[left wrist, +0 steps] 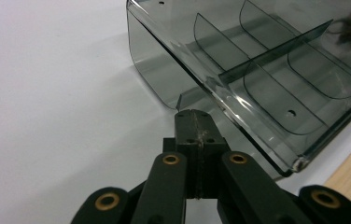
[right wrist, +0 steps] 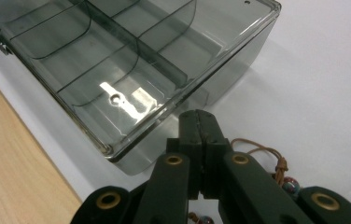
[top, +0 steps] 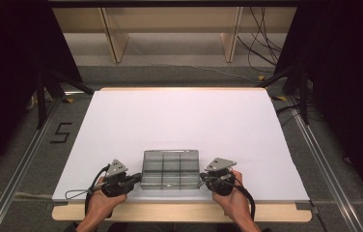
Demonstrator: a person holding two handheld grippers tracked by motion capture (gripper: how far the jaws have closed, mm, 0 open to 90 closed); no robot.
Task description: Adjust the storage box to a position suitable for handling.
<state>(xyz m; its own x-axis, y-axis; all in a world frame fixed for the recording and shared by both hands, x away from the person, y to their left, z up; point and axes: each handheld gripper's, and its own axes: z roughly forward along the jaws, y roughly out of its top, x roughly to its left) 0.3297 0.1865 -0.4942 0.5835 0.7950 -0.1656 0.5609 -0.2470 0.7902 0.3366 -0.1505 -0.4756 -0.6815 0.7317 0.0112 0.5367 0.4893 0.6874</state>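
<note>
A smoky clear plastic box (top: 171,169) with several compartments lies near the table's front edge, with nothing visible in its compartments. My left gripper (top: 138,180) is at its left side, jaws pressed together with nothing between them. In the left gripper view its tip (left wrist: 194,114) is right at the box (left wrist: 257,70) wall, by a small tab; I cannot tell if it touches. My right gripper (top: 202,181) is at the box's right side, also shut and empty. In the right gripper view its tip (right wrist: 200,114) is close to the box (right wrist: 117,70) corner.
The white table top (top: 179,121) stretches away behind the box, with a wooden strip (top: 179,211) along the front edge. A brown cord with coloured beads (right wrist: 281,168) lies on the table under my right gripper. Shelving and cables stand beyond the far edge.
</note>
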